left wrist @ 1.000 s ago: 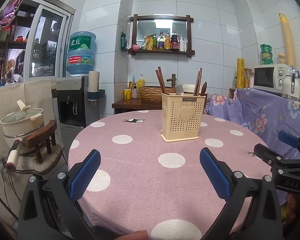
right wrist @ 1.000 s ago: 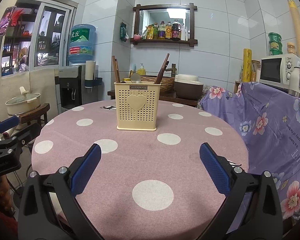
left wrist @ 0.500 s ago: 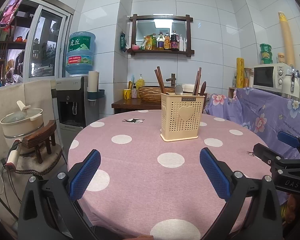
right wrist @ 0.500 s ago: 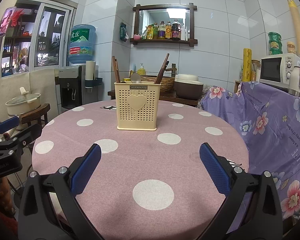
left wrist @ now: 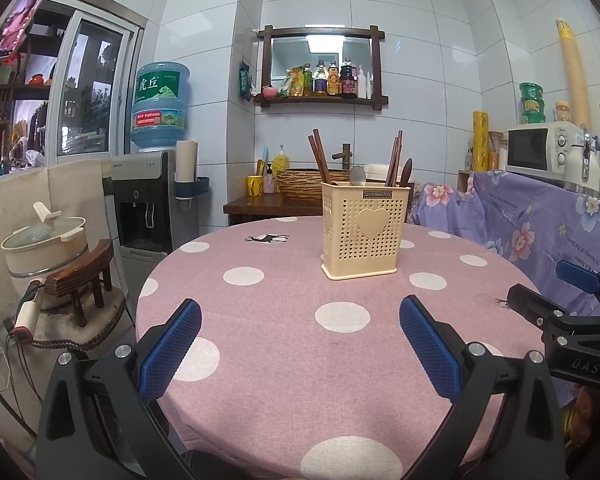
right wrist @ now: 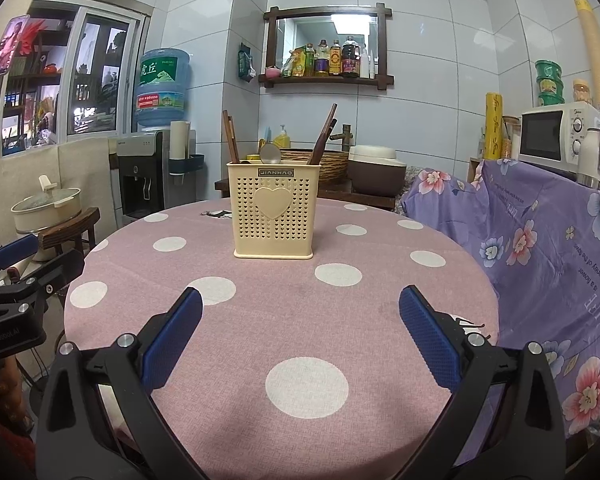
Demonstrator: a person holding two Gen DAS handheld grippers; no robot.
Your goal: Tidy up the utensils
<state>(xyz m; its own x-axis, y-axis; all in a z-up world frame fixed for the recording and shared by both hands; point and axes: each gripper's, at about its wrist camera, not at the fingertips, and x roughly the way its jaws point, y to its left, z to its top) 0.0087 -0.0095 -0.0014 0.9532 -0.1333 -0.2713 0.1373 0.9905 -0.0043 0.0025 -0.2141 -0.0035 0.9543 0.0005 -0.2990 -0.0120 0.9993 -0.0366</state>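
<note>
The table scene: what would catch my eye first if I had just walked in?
Probably the cream holder with a heart on its front, standing mid-table on the pink polka-dot cloth, with dark sticks and a spoon poking out. Then the two open grippers, left and right, with blue pads, both empty.

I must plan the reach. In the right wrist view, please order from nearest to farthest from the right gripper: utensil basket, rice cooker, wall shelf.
From the right gripper:
1. Utensil basket, on the table, slightly left.
2. Rice cooker, behind the table, right.
3. Wall shelf, high on the back wall.
</note>
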